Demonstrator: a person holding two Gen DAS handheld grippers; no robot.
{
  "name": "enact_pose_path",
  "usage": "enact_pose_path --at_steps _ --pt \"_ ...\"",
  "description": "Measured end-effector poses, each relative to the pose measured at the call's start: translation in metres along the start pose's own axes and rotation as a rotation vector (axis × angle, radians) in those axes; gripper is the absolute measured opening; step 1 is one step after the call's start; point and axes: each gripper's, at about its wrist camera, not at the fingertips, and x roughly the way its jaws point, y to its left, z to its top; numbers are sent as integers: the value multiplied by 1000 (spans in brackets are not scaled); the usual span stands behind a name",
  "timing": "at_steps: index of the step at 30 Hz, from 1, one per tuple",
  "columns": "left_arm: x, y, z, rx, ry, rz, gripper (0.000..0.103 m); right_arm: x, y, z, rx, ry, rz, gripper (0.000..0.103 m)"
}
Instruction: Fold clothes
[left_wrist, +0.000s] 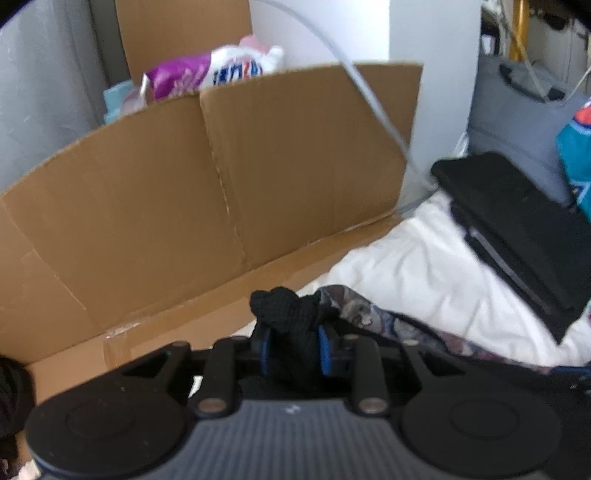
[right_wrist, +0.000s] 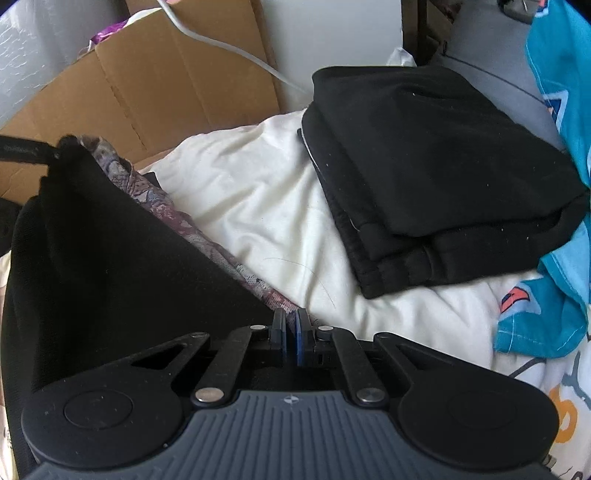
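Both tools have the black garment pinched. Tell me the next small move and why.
Probably carry both corners forward and lay the edge flat on the white bedding. The left tool grips bunched black knit fabric with patterned lining, the right tool pinches its edge, and the garment hangs taut, raised between them.

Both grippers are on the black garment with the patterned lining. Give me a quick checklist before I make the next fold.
1. Left gripper grip: ok, shut on a bunched corner of the black garment.
2. Right gripper grip: ok, pads pinched on the garment's edge beside the patterned lining.
3. Fabric between the two grips: ok, the edge runs fairly straight from one gripper to the other.
4. Landing space on the white bedding: ok, a bare patch lies ahead.
5. Folded black stack: ok, apart from the held garment.
6. Lower part of the garment: cannot tell, hidden below the grippers.
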Motion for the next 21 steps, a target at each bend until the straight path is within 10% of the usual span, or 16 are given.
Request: enact_pose_path --at_steps 11,21 --pt "10 6 8 -59 10 53 59 3 -9 0 47 6 -17 7" --pt "-30 29 6 -95 -22 97 62 -11 -4 5 109 -72 144 12"
